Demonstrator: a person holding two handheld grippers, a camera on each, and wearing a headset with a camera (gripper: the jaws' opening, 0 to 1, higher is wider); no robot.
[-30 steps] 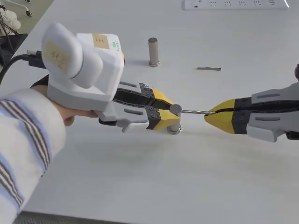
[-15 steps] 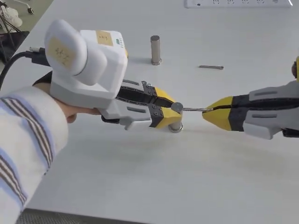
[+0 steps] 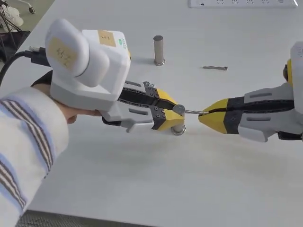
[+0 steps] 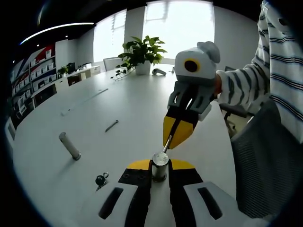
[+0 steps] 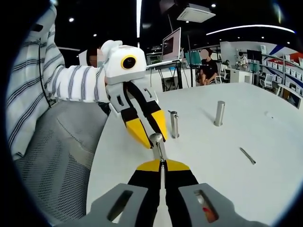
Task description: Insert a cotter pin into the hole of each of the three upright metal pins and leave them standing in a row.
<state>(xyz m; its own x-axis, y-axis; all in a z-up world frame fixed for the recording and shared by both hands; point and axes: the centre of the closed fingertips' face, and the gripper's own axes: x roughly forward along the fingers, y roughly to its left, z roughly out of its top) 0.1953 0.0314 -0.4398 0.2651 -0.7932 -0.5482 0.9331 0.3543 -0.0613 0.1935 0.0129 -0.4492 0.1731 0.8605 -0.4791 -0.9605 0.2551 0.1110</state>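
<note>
My left gripper (image 3: 174, 118) is shut on an upright metal pin (image 3: 178, 109) that stands on the white table; its own view shows the pin (image 4: 160, 166) between the jaws. My right gripper (image 3: 201, 116) comes in from the right, shut on a thin cotter pin (image 3: 191, 112) whose free end meets the top of that pin (image 5: 156, 138). A second upright pin (image 3: 158, 49) stands farther back. A third pin (image 5: 174, 124) stands just beyond the left gripper's jaws. A loose cotter pin (image 3: 215, 68) lies at the back right.
A white power strip (image 3: 236, 4) lies along the table's far edge. A small dark round piece (image 4: 100, 180) sits low to the left of my left jaws. A person's striped sleeve (image 3: 23, 142) and a black cable (image 3: 12, 64) are at the left.
My right gripper has moved left toward the held pin, so less of the cotter pin shows between them. The left gripper and its pin have stayed put.
</note>
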